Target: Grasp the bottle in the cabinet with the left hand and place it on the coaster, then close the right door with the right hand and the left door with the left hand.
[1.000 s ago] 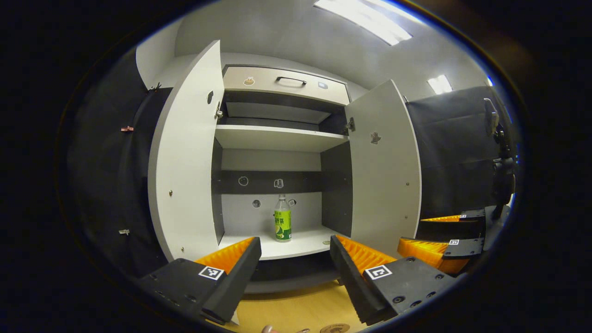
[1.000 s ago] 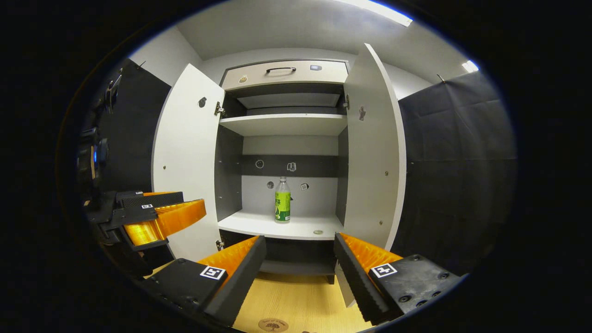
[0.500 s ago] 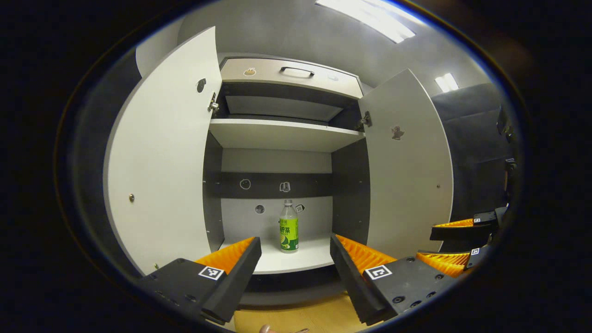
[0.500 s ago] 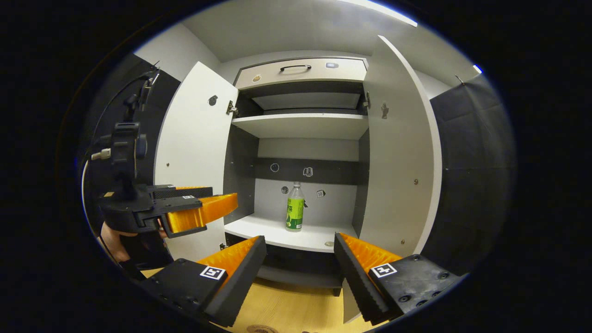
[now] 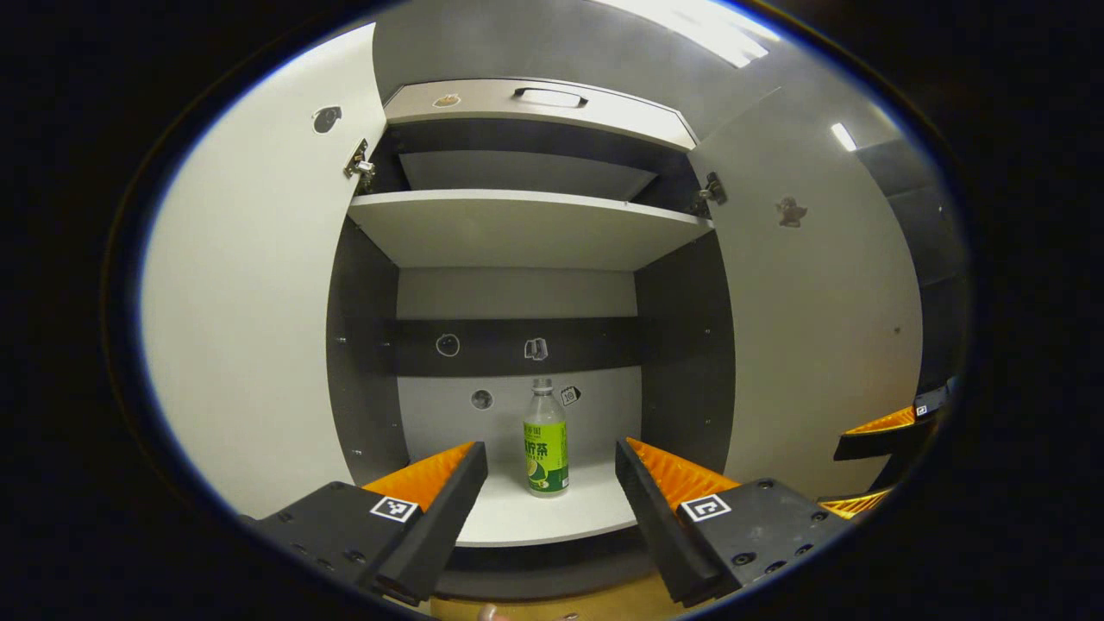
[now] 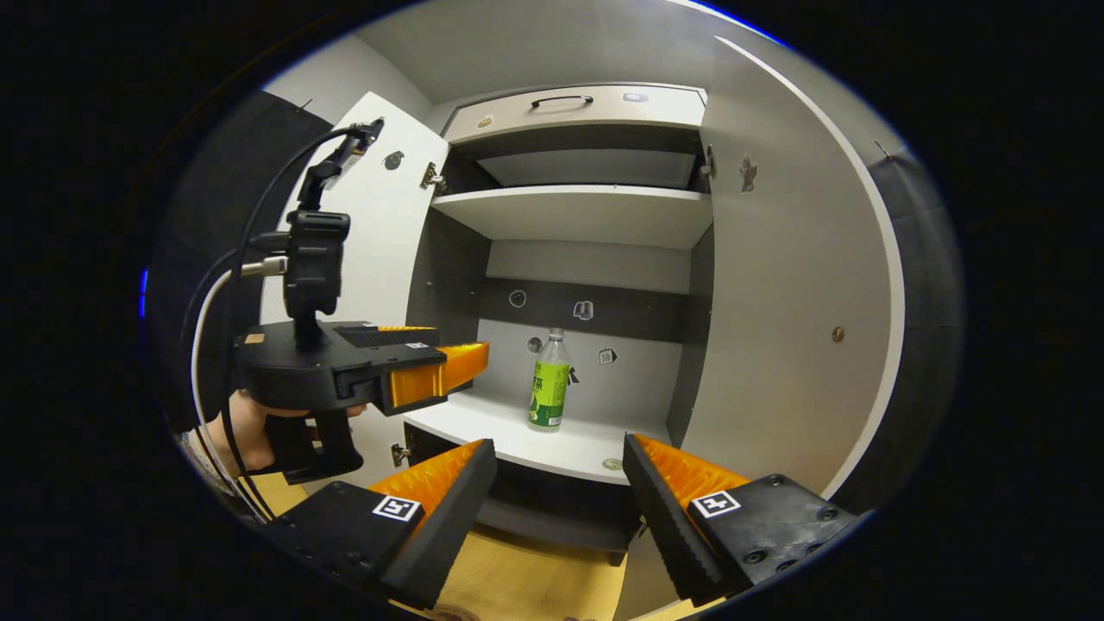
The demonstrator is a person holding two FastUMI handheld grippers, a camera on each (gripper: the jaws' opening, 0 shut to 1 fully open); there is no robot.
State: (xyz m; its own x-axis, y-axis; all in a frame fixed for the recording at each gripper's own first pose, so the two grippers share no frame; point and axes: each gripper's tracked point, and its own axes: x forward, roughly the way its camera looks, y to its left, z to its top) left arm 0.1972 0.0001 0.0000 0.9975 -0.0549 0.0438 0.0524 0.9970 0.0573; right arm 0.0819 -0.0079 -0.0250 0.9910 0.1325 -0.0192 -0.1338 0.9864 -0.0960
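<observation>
A clear bottle [image 5: 546, 440] with a green label stands upright on the lower cabinet shelf [image 5: 552, 522], near the back wall. My left gripper [image 5: 550, 453] is open and points straight at it from in front of the shelf edge, still apart from it. In the right gripper view the bottle [image 6: 548, 388] stands behind and to the right of the left gripper [image 6: 470, 362], which a hand [image 6: 246, 431] holds. My right gripper [image 6: 559, 447] is open and empty, in front of the cabinet. Both doors, left [image 5: 250, 328] and right [image 5: 819, 328], stand wide open.
An empty upper shelf [image 5: 517, 224] and a drawer with a dark handle [image 5: 550, 95] sit above. A small round disc [image 6: 612, 464] lies on the lower shelf near its front right. A wooden tabletop [image 6: 535, 586] lies below the cabinet. The right gripper [image 5: 871, 466] hangs beside the right door.
Both grippers have moved forward towards the cabinet. The left gripper now reaches up to the lower shelf's edge, with the bottle larger between its fingers. Both stay open.
</observation>
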